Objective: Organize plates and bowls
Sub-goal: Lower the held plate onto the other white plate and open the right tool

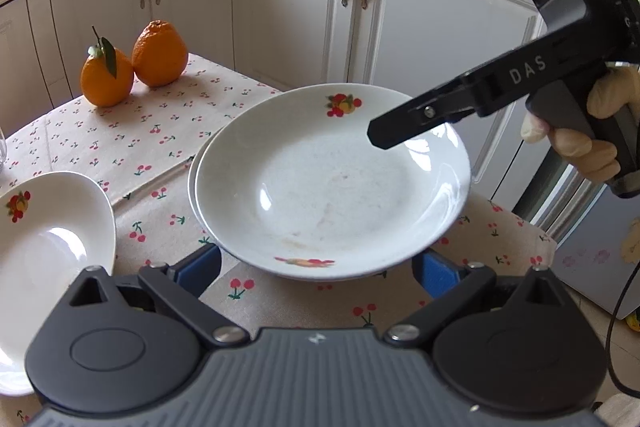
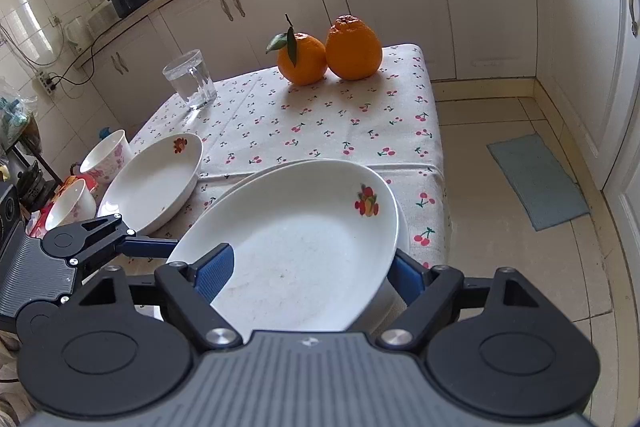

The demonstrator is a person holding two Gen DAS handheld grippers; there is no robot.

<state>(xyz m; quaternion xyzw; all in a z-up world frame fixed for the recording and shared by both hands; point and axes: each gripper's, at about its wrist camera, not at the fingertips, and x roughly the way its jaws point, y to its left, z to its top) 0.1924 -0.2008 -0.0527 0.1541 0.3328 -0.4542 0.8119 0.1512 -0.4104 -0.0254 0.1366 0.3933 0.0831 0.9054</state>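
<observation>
Two white deep plates with fruit prints sit stacked (image 1: pixel 332 183) (image 2: pixel 304 243) near the table's right edge. My left gripper (image 1: pixel 318 269) is open wide, its blue pads (image 1: pixel 200 267) tucked low at either side of the stack's near rim, not pressing. From the right view, one left finger (image 2: pixel 144 247) reaches the stack's left rim. My right gripper (image 2: pixel 312 275) straddles the rim: one pad (image 2: pixel 216 275) hovers over the top plate's inside, the other sits outside, partly hidden. Its upper finger (image 1: pixel 400 125) stands clear above the plate. A third deep plate (image 1: pixel 40 247) (image 2: pixel 152 183) lies alone to the left.
Two oranges (image 1: pixel 132 67) (image 2: pixel 328 55) stand at the far end of the cherry-print tablecloth (image 2: pixel 320 115). A glass mug (image 2: pixel 192 79) and two floral cups (image 2: pixel 106 157) sit on the left. The table's right edge drops to a tiled floor with a mat (image 2: pixel 536 179).
</observation>
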